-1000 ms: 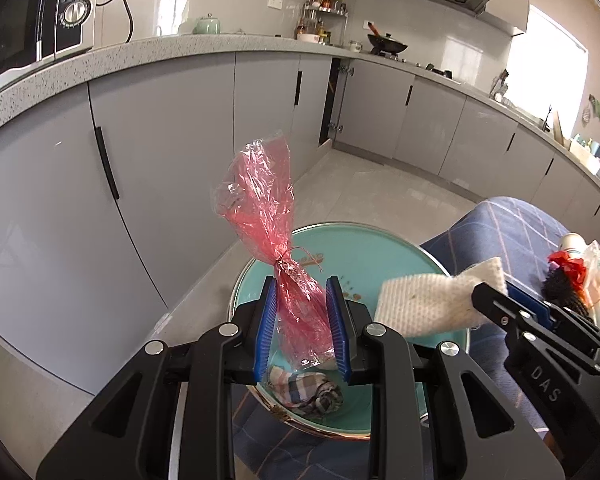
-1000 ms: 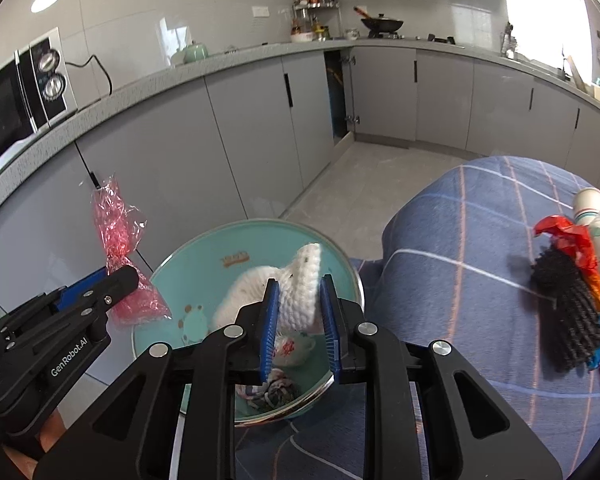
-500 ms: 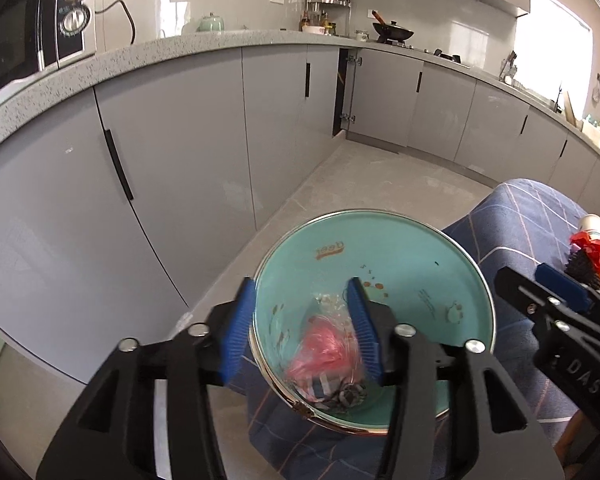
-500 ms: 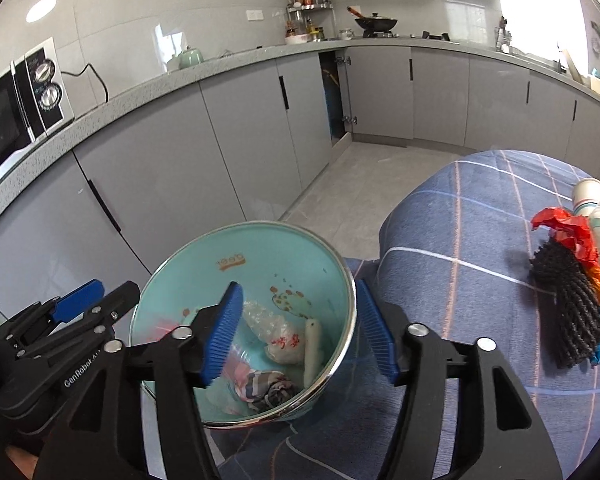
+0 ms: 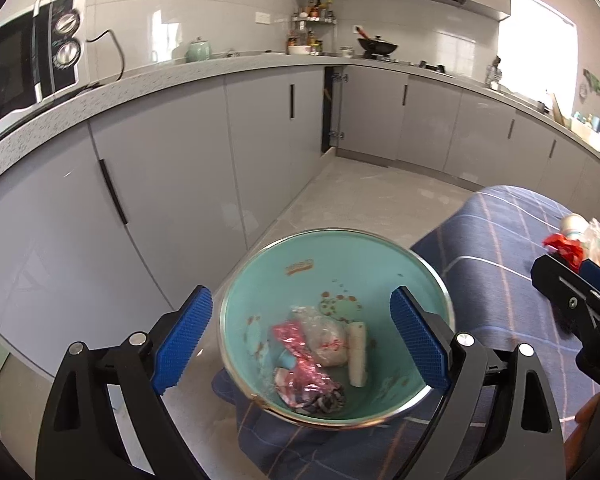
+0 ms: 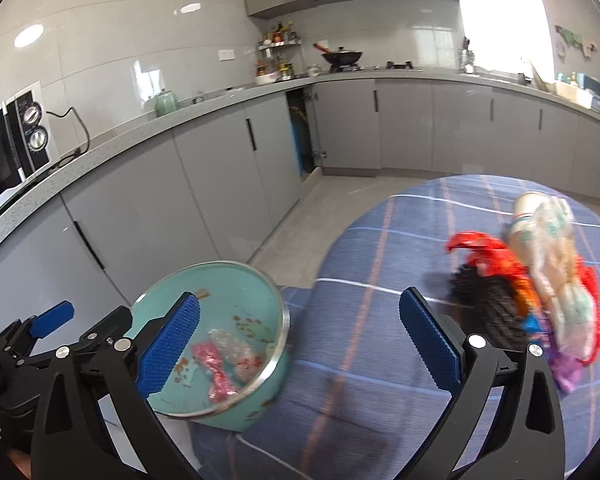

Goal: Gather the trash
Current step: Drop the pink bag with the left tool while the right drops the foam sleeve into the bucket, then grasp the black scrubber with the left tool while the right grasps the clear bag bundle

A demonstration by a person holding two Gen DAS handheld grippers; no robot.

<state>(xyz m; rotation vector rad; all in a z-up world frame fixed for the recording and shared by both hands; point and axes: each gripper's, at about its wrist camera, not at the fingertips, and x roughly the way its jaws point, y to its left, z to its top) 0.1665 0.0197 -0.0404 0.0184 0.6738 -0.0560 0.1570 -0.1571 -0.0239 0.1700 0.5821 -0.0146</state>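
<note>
A teal bowl [image 5: 268, 280] with a steel rim sits at the edge of a round table with a blue plaid cloth [image 6: 380, 248]. In it lie a red plastic wrapper [image 5: 300, 356], a clear bag [image 5: 324, 332], a white paper roll [image 5: 358, 352] and a dark scrap. My left gripper [image 5: 300, 340] is open and empty above the bowl. My right gripper [image 6: 300, 344] is open and empty over the cloth, right of the bowl [image 6: 236, 280]. A pile of trash lies to its right: a black mesh piece [image 6: 492, 312], a red wrapper [image 6: 480, 248] and a clear bag [image 6: 560, 280].
Grey kitchen cabinets [image 5: 180, 160] run behind the table under a speckled counter with a microwave [image 5: 20, 68]. A tiled floor [image 5: 360, 192] lies between cabinets and table. One cabinet door [image 6: 300, 136] stands ajar.
Both grippers opened: the left dropped the red wrapper and the right dropped the white paper roll into the bowl. The right gripper then swung right toward the trash pile.
</note>
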